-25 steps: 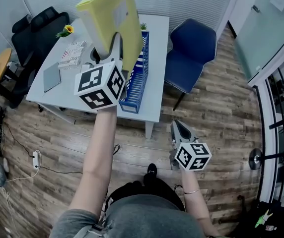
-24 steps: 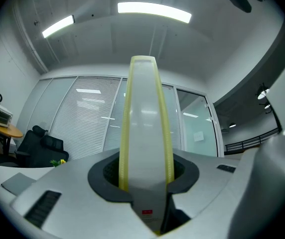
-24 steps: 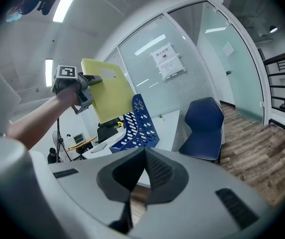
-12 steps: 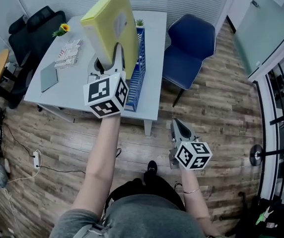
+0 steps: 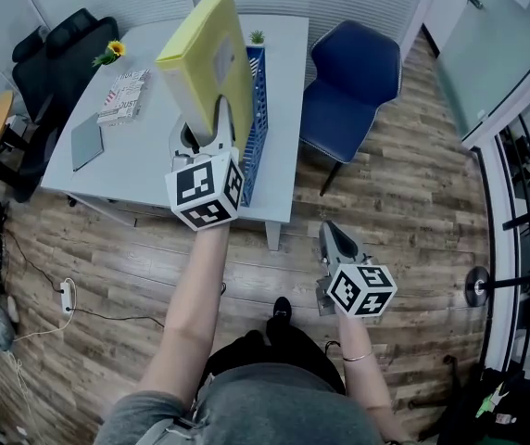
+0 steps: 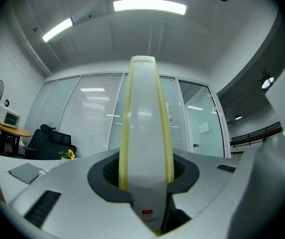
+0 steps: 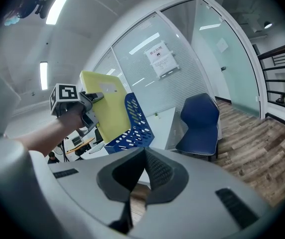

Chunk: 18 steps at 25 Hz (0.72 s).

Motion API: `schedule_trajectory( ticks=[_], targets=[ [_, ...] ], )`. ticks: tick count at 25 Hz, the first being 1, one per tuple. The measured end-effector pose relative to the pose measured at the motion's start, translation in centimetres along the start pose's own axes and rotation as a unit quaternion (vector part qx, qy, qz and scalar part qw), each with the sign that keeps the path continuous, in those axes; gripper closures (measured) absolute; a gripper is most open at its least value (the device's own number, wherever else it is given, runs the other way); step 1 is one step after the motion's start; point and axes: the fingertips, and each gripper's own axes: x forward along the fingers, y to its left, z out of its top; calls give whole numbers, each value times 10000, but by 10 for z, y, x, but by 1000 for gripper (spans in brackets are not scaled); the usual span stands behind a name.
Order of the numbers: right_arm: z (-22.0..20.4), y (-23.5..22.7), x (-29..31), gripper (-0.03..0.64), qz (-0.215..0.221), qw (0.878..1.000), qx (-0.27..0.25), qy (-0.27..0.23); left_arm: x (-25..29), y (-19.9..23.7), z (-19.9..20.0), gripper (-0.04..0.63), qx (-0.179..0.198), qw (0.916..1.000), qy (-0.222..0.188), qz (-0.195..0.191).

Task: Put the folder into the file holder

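Above the pale grey table (image 5: 135,156), at the near end of the long blue perforated plastic file holder (image 5: 258,123), the left gripper (image 5: 206,135) is clamped on the spine of a thick yellow plastic folder (image 5: 208,58). It holds the folder upright, against the holder's left side and seemingly not yet seated in a slot. The right gripper (image 5: 334,241) hangs well apart to the near right, over the wooden floor, its jaws together on nothing. The folder looks broad against the narrow slots, so a descent slightly off line would likely land its lower edge on a divider or the rim. Gripped at one edge only, it could pivot between the pads on such a knock. With nothing steadying the holder, a sideways push might slide or tip it toward the blue chair (image 5: 350,77).
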Motion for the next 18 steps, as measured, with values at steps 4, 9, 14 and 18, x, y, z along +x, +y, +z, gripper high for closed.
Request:
schedule_trajectory(
  ticks=[4,9,14,18],
  targets=[
    [-2,-4,-1,612,-31,10000,-8,26,-3,0,-12,442,-11,10000,2,-5],
    [-4,-4,1,612,-28,10000,-6,62,-3,-4,-13,439,55,9998,-121,-116],
    [-5,1,5,612,15,10000,-14,77,0,-2,-11,439,70,9997,-186,-140],
    [-6,2,8,612,17,9999,-4,106,2,-1,-16,439,102,9996,-208,-167]
  ],
)
